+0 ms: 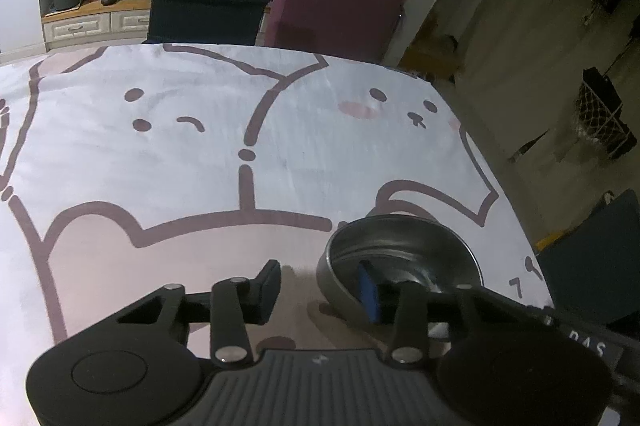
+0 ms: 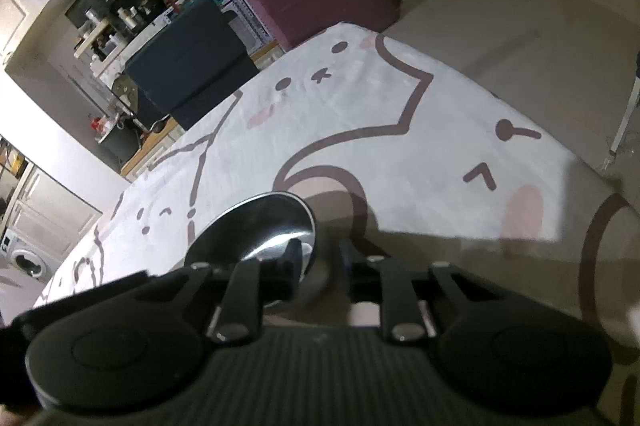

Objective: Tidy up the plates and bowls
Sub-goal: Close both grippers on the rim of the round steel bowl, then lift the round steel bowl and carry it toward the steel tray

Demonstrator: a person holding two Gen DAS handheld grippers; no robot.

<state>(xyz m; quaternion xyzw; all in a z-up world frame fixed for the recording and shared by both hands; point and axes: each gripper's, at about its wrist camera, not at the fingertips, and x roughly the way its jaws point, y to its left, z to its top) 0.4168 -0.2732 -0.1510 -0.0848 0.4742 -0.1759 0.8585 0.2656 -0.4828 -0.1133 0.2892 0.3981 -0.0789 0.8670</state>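
Item one: a steel bowl (image 1: 400, 258) sits upright at the near right of my table (image 1: 160, 166), on a white cloth (image 1: 280, 146) printed with cartoon cats. My left gripper (image 1: 320, 286) straddles its near-left rim, blue-padded finger (image 1: 366, 290) inside, the other outside and clear of the wall, so not yet clamped. My right gripper (image 2: 320, 258) has one finger (image 2: 292, 258) inside a steel bowl (image 2: 256, 230) and the other outside; I cannot tell whether it pinches, nor whether this is the same bowl.
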